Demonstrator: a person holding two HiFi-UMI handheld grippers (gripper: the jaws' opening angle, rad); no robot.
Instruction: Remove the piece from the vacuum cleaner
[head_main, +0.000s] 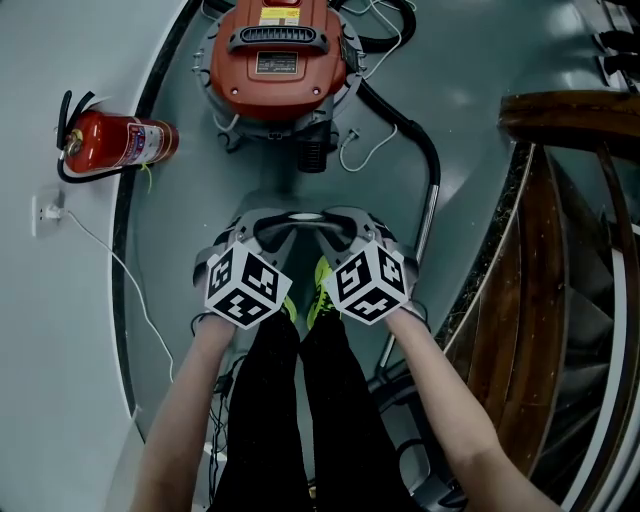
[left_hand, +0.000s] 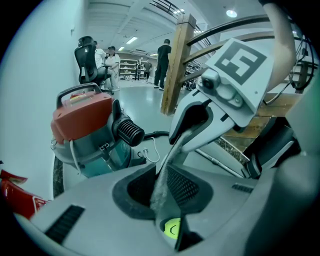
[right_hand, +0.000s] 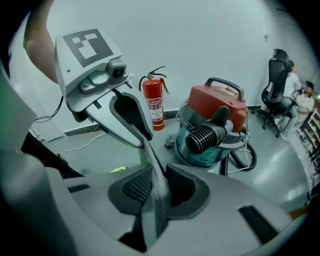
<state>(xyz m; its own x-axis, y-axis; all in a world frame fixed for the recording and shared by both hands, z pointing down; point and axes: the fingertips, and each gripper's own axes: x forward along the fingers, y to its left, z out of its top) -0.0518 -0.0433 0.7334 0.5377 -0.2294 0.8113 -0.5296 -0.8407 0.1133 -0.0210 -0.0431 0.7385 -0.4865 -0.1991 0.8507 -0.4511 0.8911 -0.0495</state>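
The vacuum cleaner (head_main: 272, 60) has an orange-red top and a teal-grey drum. It stands on the floor ahead of me, also in the left gripper view (left_hand: 85, 130) and the right gripper view (right_hand: 215, 125). I hold both grippers close together at waist height, tips facing each other. A thin grey piece (left_hand: 167, 165) runs edge-on from one pair of jaws to the other (right_hand: 152, 165). My left gripper (left_hand: 160, 195) is shut on one end. My right gripper (right_hand: 155, 195) is shut on the other end. In the head view the piece (head_main: 293, 222) bridges the left gripper (head_main: 262, 228) and the right gripper (head_main: 335, 225).
A black hose (head_main: 420, 150) curves from the vacuum towards my right. A red fire extinguisher (head_main: 115, 143) lies by the wall at left, near a wall socket (head_main: 45, 213) with a white cable. A wooden stair railing (head_main: 560, 250) fills the right side. People (left_hand: 110, 60) stand far behind.
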